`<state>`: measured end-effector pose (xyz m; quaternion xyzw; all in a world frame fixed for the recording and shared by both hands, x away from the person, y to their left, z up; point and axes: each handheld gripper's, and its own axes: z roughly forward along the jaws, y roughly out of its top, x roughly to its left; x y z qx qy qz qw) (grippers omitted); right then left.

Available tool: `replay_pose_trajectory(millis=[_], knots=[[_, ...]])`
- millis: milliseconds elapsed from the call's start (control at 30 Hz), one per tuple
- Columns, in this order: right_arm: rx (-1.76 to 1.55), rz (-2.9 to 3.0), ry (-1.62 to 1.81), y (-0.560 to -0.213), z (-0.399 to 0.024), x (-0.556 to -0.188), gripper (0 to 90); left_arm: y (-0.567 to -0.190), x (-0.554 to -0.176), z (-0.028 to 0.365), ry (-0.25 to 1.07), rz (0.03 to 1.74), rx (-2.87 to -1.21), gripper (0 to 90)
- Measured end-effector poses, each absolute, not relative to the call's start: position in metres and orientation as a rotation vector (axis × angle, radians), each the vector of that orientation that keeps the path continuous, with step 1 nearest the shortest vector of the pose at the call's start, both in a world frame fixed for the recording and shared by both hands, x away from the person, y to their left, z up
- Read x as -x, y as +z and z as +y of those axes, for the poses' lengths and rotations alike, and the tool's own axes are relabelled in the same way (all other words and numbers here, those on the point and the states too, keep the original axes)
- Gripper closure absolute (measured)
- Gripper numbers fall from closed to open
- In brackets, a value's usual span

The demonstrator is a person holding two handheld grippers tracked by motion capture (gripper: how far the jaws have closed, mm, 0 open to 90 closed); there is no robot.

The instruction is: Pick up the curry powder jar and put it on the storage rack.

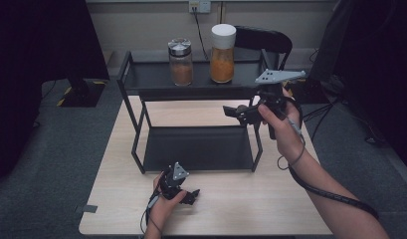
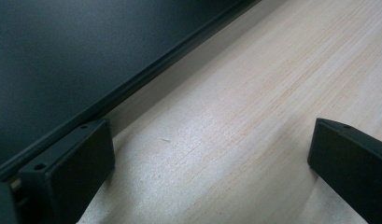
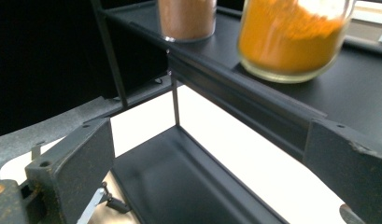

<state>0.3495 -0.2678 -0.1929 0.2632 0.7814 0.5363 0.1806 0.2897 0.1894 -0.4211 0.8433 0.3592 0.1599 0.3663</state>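
Glass is what matters here: two spice jars stand side by side on the top shelf of a black metal rack point(image 1: 141, 74) set toward the far edge of the pale wooden table point(image 1: 270, 199). The jar with the white lid point(image 1: 223, 53), full of orange powder, stands nearer the shelf's right end; the jar with the metal lid point(image 1: 180, 61), holding brown powder, stands just left of it. Both look rigid, smooth and breakable, and fairly heavy for their size when this full, so I would grip around the straight glass wall below the lid, squarely and firmly. The right gripper point(image 1: 239, 111) hangs by the rack's front right post, jaws spread wide and empty. The left gripper point(image 1: 190, 196) rests near the table's near edge, jaws likewise apart over bare wood.
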Motion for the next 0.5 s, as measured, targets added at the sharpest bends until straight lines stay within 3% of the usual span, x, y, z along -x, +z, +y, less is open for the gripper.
replay_pose_trajectory(millis=[500], knots=[[-0.739, 2.273, 1.537, -0.233, -0.274, -0.349, 1.1, -0.421, -0.29, 0.19, 0.408, 0.922, -2.171, 0.0]])
